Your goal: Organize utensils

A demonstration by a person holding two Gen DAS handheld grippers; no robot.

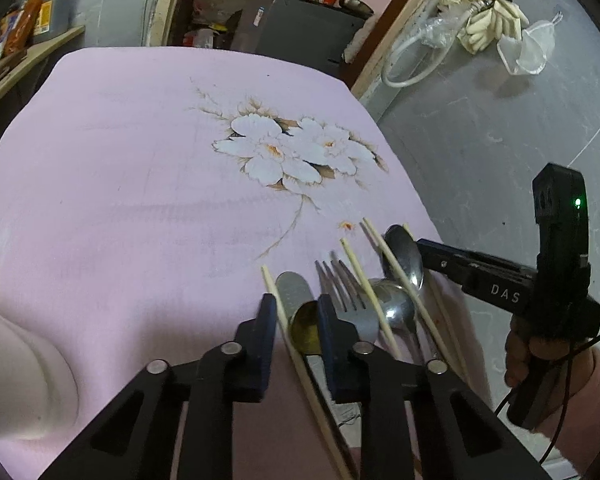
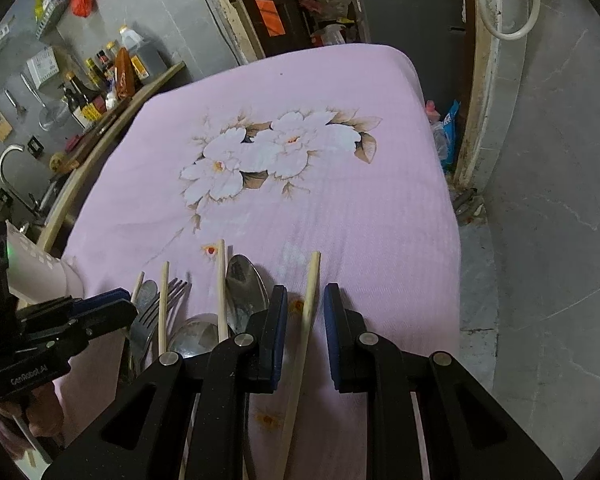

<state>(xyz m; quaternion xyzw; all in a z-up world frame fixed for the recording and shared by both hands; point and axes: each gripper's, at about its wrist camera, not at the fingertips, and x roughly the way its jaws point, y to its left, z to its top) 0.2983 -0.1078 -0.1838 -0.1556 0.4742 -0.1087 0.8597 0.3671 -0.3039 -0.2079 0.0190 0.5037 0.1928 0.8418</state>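
the pink tablecloth (image 1: 120,200), with its white flower print, is the largest item in front of you and is mostly bare. next in size is a pale rounded container (image 1: 16,380) at the left edge of your left view; its inside is hidden, so nothing can be counted as stored there.

the utensils are all heaped together at the near edge of the cloth between your two tools, overlapping each other:
- fork (image 1: 342,292), tines pointing away from you
- large spoon (image 1: 404,256), bowl up, beside your right gripper's tip
- second spoon (image 1: 396,304), just nearer to you, under a chopstick
- flat metal handle (image 1: 294,292), with a brassy spoon bowl (image 1: 306,328) lying on it
- several chopsticks, crossing the metal pieces at angles

your left gripper (image 1: 292,344) has its jaws a little apart around one chopstick (image 1: 288,332); the pads do not appear to press it. your right gripper (image 2: 305,336) likewise has a gap on both sides of a separate chopstick (image 2: 306,320), so nothing is held.

judged status: sorting has barely begun. no type is grouped, chopsticks are unpaired, and every piece remains to be separated.
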